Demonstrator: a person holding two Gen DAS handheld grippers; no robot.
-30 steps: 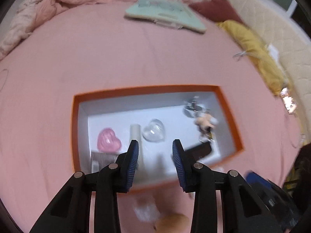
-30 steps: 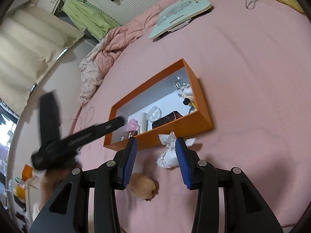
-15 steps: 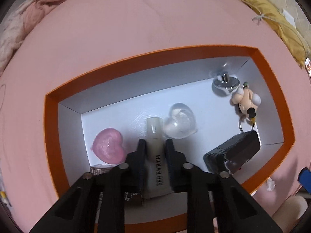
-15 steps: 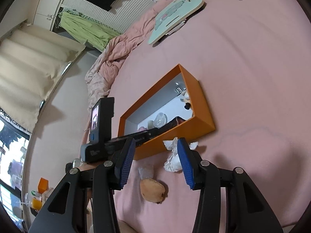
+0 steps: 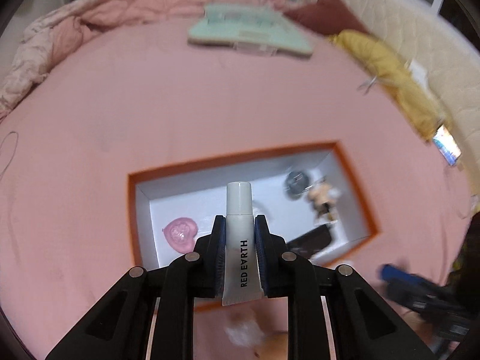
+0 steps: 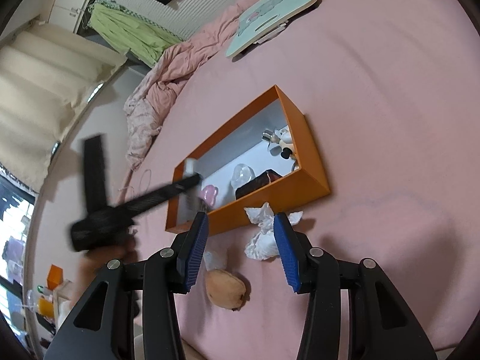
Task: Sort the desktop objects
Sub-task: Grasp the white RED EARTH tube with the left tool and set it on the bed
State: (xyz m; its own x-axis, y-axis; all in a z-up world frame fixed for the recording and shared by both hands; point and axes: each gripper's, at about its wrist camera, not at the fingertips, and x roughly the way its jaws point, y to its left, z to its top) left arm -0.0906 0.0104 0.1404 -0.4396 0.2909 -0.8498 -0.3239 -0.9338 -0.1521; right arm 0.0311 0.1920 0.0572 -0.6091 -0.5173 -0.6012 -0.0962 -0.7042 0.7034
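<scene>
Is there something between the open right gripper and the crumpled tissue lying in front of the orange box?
Nothing visible blocks it. The right gripper is open, and the crumpled tissue lies on bare pink bedding just beyond its fingertips. The orange box is behind the tissue, and the brown fruit lies nearer, below.

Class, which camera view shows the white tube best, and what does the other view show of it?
The left wrist view: the tube fills the centre, clamped between the left gripper fingers, its cap and printed lettering sharp. The right wrist view shows only a small blurred white piece past the moving gripper, over the box.
</scene>
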